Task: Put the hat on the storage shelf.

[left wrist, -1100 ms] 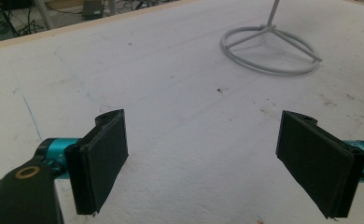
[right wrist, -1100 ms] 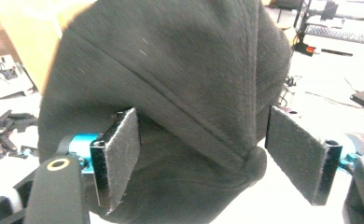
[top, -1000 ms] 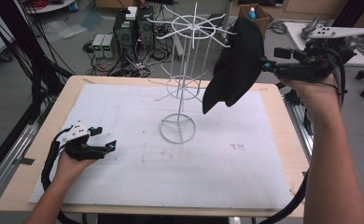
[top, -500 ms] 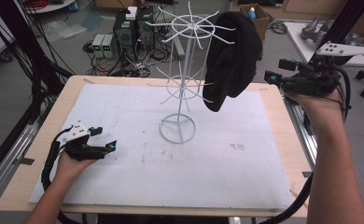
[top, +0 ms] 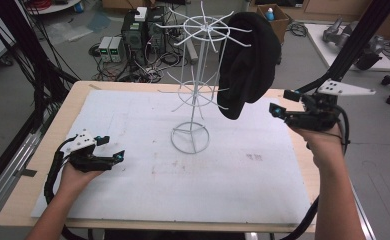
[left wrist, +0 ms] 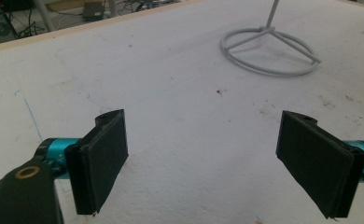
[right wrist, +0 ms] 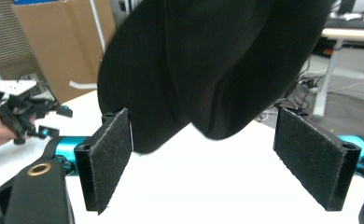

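Note:
A black knit hat (top: 248, 60) hangs from an upper arm of the white wire rack (top: 197, 80), drooping down its right side. My right gripper (top: 282, 102) is held in the air just right of the hat's lower edge, open and apart from it. In the right gripper view the hat (right wrist: 208, 60) hangs just beyond the wide-open pads (right wrist: 108, 154), and nothing lies between them. My left gripper (top: 110, 148) rests low at the table's left, open and empty. Its view looks across the mat to the rack's base ring (left wrist: 269, 51).
A white mat (top: 133, 120) covers the wooden table (top: 23, 200). The rack's wire arms stick out all round its pole at two heights. Past the far edge are electronics boxes (top: 110, 47) and cables on the floor. A black frame post (top: 353, 45) rises at the right.
The right gripper carried the hat up onto the rack's upper arm and let go. It has since drawn back and dropped lower. The left gripper has not moved.

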A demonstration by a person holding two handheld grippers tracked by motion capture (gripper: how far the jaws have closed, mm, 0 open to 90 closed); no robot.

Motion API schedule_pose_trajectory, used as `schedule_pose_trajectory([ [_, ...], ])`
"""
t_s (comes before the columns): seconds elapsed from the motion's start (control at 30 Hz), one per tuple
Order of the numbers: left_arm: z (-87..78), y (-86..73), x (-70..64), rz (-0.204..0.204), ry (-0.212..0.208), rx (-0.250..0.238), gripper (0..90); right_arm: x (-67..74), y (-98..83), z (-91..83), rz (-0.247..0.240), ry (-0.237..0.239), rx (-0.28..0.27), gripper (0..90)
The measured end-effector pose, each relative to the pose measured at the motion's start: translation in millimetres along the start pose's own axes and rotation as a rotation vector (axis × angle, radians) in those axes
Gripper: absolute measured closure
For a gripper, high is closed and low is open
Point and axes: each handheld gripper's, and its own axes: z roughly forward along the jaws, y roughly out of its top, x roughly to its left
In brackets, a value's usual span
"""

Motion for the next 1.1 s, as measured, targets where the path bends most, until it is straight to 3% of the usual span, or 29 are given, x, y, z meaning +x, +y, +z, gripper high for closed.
schedule_pose_trajectory([
  [0.13, -0.7, 0.3, 0.2, 0.005, -0.002, 0.0, 16.9, 0.5, -19.9, 11.3, 0.019, 0.016, 0.02, 18.1],
  [0.53, -0.3, -0.3, 0.1, 0.003, -0.006, 0.005, 16.8, 9.0, -73.9, 30.4, 0.042, -0.01, 0.079, 13.3],
  [0.67, -1.0, -0.2, 0.1, 0.002, -0.008, 0.002, 16.8, 12.5, -97.4, 41.1, 0.069, -0.007, 0.106, 12.2],
  [0.8, -0.9, -0.5, 0.4, -0.001, -0.008, 0.001, 16.8, 12.9, -109.3, 44.5, 0.085, -0.008, 0.108, 11.0],
  [0.83, -0.7, -0.5, 0.3, 0.0, -0.009, 0.0, 16.8, 10.6, -112.6, 50.1, 0.102, -0.009, 0.176, 11.0],
  [0.97, 0.4, -0.4, 0.0, 0.005, -0.01, 0.003, 16.8, 10.9, -114.5, 51.6, 0.101, -0.015, 0.185, 11.0],
  [1.1, 0.6, -0.1, -1.1, 0.008, -0.008, 0.002, 16.8, 11.2, -119.4, 60.1, 0.109, -0.02, 0.233, 11.0],
])
